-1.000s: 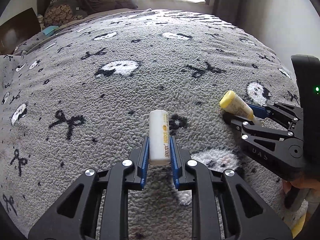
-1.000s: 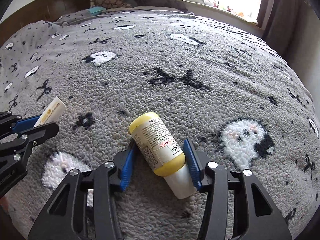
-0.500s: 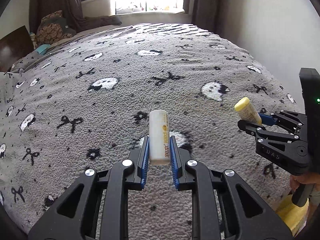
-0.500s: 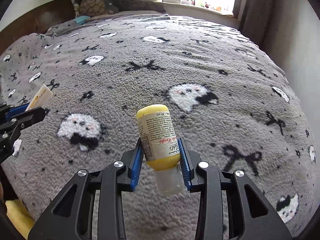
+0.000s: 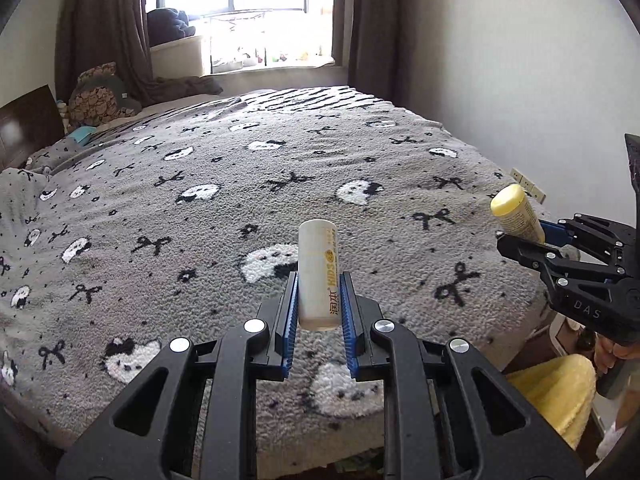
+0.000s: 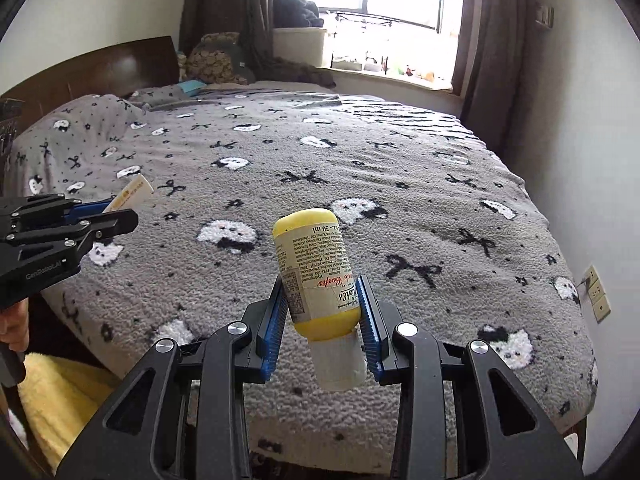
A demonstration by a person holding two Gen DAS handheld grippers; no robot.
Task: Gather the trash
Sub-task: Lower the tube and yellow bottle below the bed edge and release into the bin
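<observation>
Two tools, each pinching one piece of trash above the bed [image 5: 208, 216]. My left tool [image 5: 319, 305] clamps a white tube [image 5: 318, 276] upright between its blue pads. My right tool [image 6: 323, 309] grips a yellow bottle [image 6: 314, 276], cap end toward me, tilted left.

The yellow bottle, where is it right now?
The yellow bottle sits clamped in the right tool, cap toward the camera, held above the grey blanket; the left wrist view shows it at far right.
</observation>
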